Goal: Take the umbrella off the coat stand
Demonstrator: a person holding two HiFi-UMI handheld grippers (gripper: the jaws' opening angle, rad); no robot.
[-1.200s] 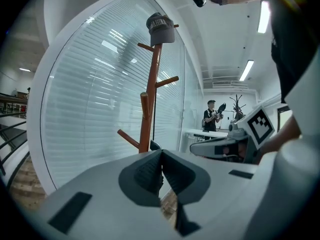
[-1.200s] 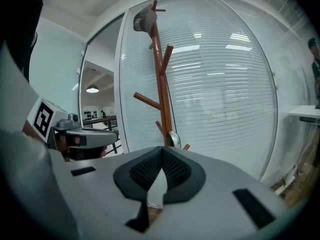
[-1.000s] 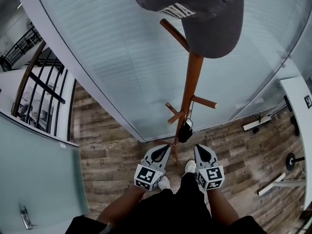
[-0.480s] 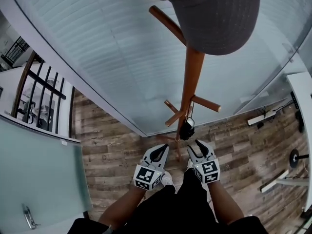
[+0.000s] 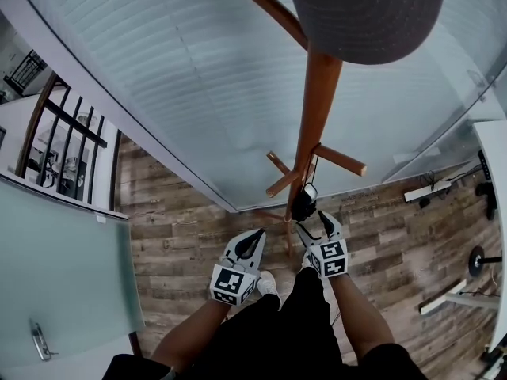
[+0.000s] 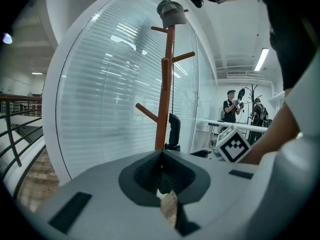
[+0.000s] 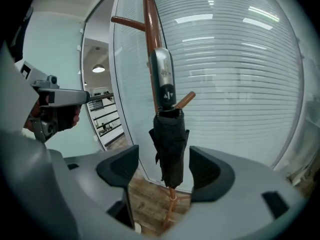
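Note:
A wooden coat stand rises in front of a curved glass wall, with a dark grey cap on its top. A folded black umbrella hangs by a cord from a lower peg. In the right gripper view the umbrella and its grey handle hang just ahead, in line with the gap of my right gripper. Its jaws are opening and the pads touch nothing. My left gripper stays lower left of the stand, shut and empty. In the left gripper view the stand and umbrella stand ahead.
The glass wall runs close behind the stand. A black railing is at the left, a white desk and a power strip at the right. Two people stand far off. My feet are on the wooden floor.
My right gripper has gone from shut to open and has moved forward to the hanging umbrella. The left gripper has shifted slightly. The cap has slid further out of the head view's top.

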